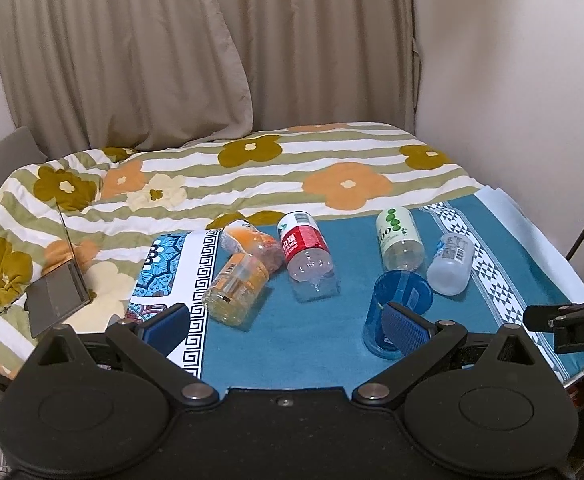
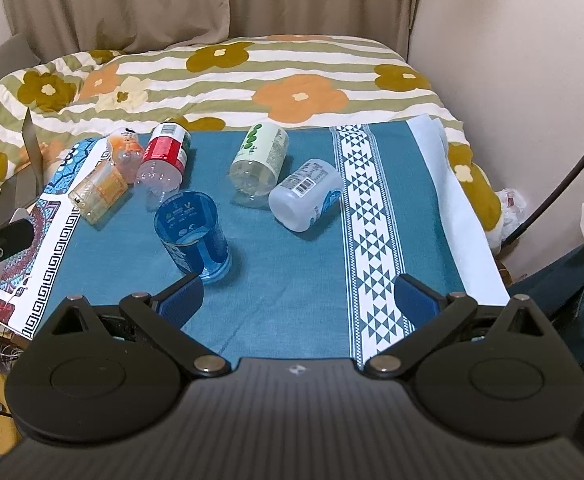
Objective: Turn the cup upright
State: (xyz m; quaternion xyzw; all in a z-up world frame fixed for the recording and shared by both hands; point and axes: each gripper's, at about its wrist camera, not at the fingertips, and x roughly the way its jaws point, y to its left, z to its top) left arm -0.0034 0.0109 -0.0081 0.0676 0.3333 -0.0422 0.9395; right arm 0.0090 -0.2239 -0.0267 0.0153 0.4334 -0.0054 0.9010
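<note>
Even, soft indoor light, moderately bright; faint shadows, no glare. Both views sharp at centre, fisheye bending and dark vignette at corners.

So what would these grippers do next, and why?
Probably bring the open right gripper forward and left around the blue cup. The cup stands upside down on the teal cloth, unheld, closest to that gripper's left finger, clear of the bottles.

Translucent blue cup (image 2: 194, 234), upside down w/ base up, slightly tilted, on teal cloth.
</note>
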